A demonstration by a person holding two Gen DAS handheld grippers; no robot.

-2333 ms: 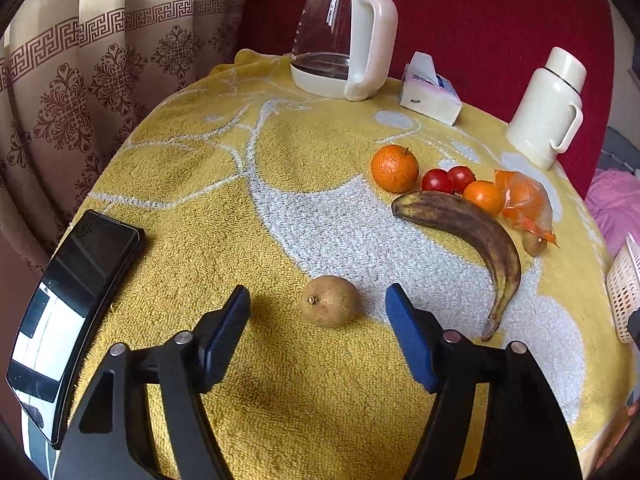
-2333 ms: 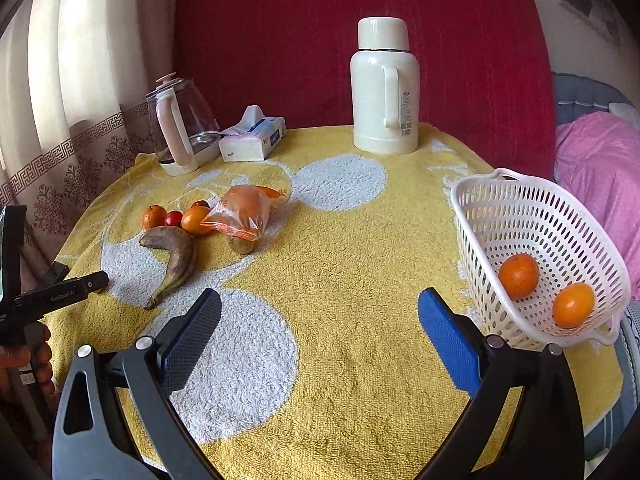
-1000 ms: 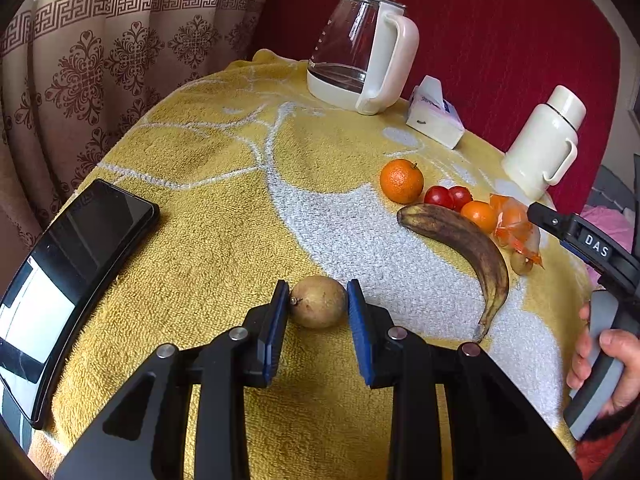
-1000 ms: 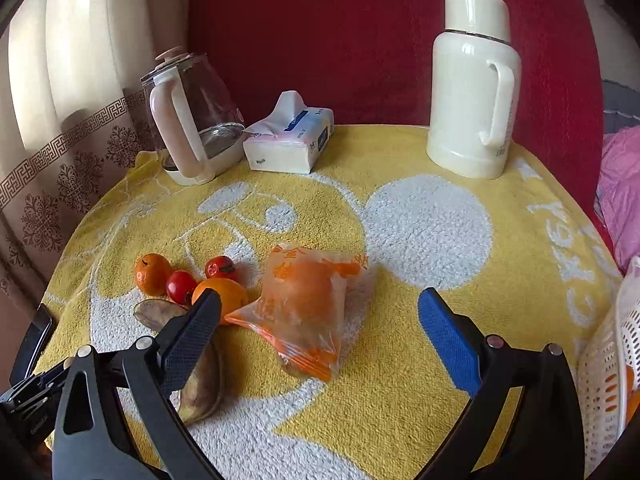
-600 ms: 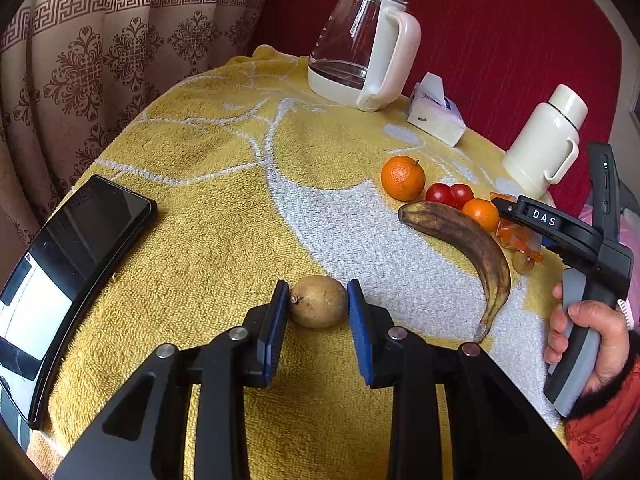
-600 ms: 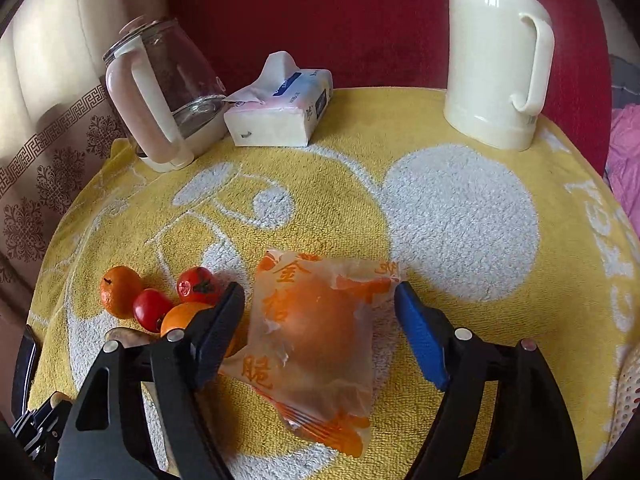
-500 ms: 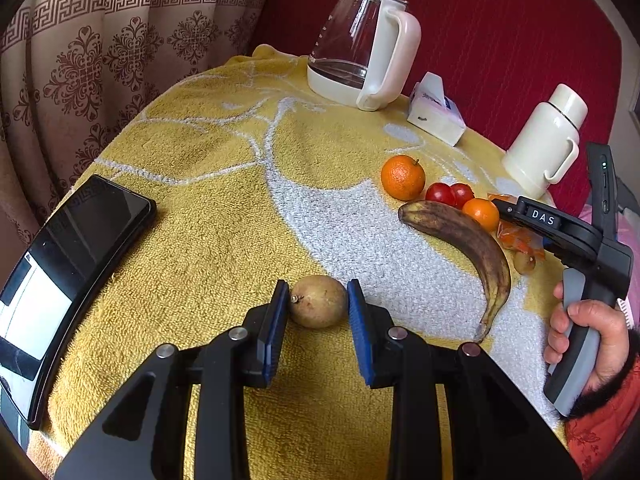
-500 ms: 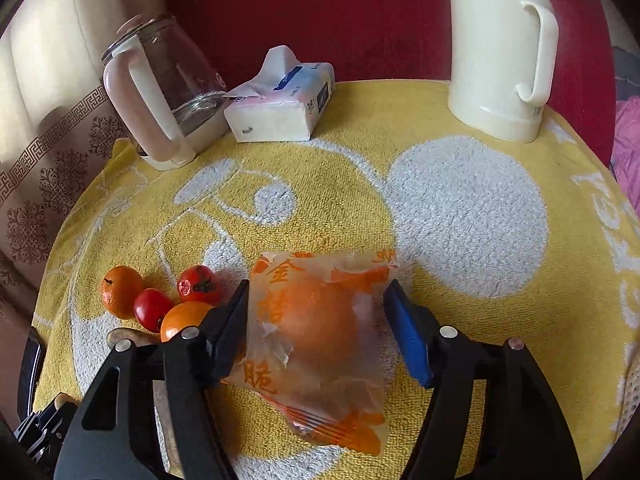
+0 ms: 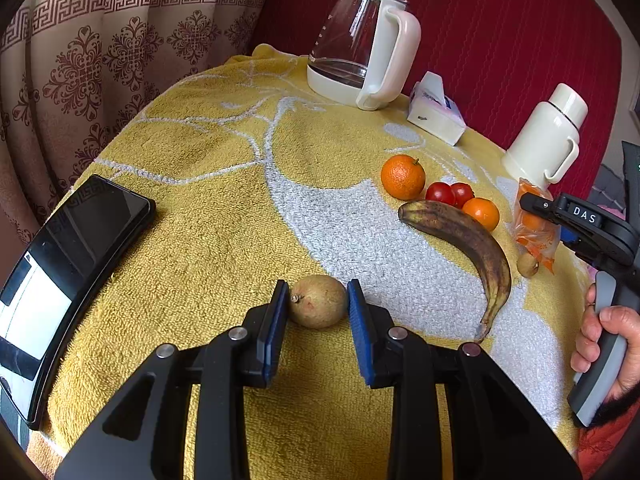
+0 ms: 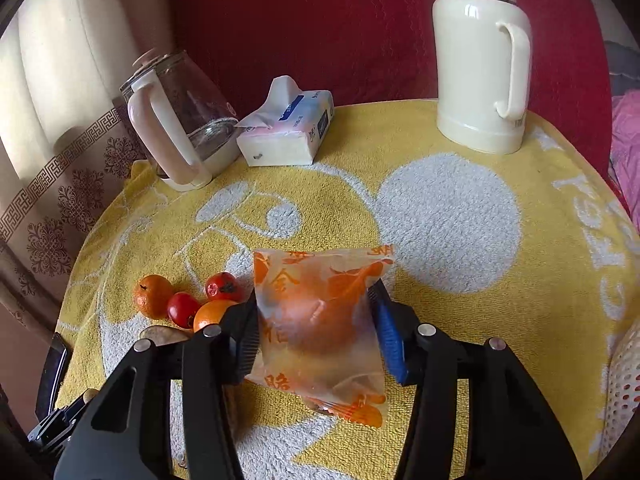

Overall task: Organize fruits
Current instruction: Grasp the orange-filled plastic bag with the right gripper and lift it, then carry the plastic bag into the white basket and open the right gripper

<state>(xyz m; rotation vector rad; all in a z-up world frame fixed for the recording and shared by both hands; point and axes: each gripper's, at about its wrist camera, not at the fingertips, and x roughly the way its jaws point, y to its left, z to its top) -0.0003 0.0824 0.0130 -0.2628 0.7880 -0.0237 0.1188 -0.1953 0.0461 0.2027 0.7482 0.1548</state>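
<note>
Left gripper (image 9: 318, 306) clamps the round brown fruit (image 9: 319, 301); right gripper (image 10: 314, 326) clamps the plastic-wrapped orange (image 10: 320, 316) on the yellow towel (image 9: 224, 216).

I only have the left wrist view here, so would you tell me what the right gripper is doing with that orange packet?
Observer: The right gripper is shut on the bagged orange, one pad pressing each side of the wrapper.
Operator: Thank you. Is there any print on the wrapper?
Observer: Yes, orange Chinese characters and orange-slice pictures on translucent plastic.
Operator: Is the basket anywhere near?
Observer: Only a strip of white basket shows, at the right edge of the right wrist view.
</note>
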